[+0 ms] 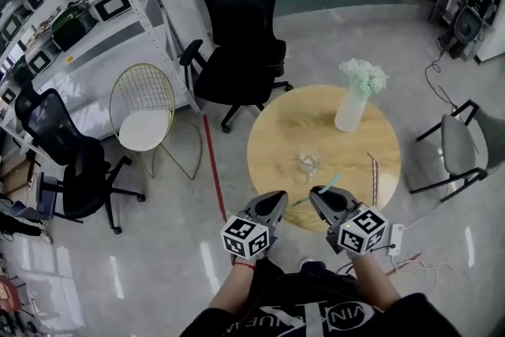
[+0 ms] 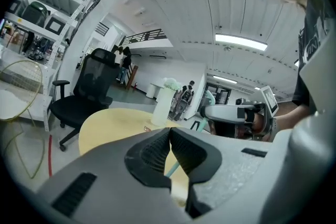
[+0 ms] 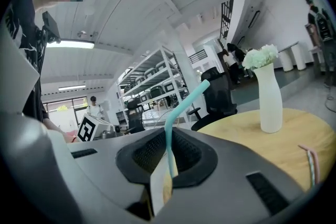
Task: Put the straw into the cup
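Between the right tongs (image 3: 168, 140), teal straw (image 3: 185, 101) clamped, lower end hidden

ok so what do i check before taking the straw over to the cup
1. Straw clamped in right gripper: ok.
2. Cup upright on table: ok.
3. Cup mouth free: cannot tell, too small.
4. Straw tip over cup: not ok, it sits to the cup's right.
5. Left gripper shut and off the cup: ok.
6. Vase apart from cup: ok.
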A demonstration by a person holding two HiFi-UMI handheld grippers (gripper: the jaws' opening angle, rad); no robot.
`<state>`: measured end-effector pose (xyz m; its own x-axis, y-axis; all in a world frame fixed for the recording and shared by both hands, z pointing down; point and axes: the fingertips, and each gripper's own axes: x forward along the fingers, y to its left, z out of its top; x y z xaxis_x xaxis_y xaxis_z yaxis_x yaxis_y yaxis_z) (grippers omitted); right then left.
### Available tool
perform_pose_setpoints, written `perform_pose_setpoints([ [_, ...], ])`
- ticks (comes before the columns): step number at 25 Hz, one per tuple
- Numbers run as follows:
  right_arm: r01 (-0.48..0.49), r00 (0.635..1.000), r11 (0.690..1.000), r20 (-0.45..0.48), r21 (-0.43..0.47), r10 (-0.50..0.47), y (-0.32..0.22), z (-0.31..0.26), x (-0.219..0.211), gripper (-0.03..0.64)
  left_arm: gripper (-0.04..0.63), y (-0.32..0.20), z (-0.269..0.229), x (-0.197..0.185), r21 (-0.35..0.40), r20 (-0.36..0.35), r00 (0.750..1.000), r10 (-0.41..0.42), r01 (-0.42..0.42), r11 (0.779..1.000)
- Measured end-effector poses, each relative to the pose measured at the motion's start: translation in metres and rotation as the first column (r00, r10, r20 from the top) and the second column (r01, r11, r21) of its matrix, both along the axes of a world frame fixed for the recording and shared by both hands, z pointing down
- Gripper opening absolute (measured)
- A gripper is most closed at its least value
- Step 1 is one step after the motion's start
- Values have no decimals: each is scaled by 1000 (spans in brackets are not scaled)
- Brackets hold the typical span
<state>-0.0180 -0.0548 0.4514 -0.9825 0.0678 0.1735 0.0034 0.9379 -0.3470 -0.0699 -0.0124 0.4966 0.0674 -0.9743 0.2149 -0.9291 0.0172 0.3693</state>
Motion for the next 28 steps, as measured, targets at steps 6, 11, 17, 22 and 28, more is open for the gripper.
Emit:
perform_pose_setpoints([
  [6,-126,992,991,-21,-31,126,0,10,-39,29,12,-9,5,-43,-2,-24,991,131,-131,991],
  [11,-214,977,976,-33,-28,213,0,13,-67,29,12,-16,12,-71,-4,-43,973,225,-226,974],
  [17,-362,932,932,-7,-29,362,-12,5,-78,29,12,-28,14,-86,2,-45,933,356,-356,934],
  [22,-486,874,874,20,-15,486,-16,-4,-72,29,12,-35,13,-84,10,-36,879,475,-475,880],
  [28,-590,805,808,73,-11,589,-24,-27,-56,29,12,-40,11,-73,27,-40,822,568,-568,823],
])
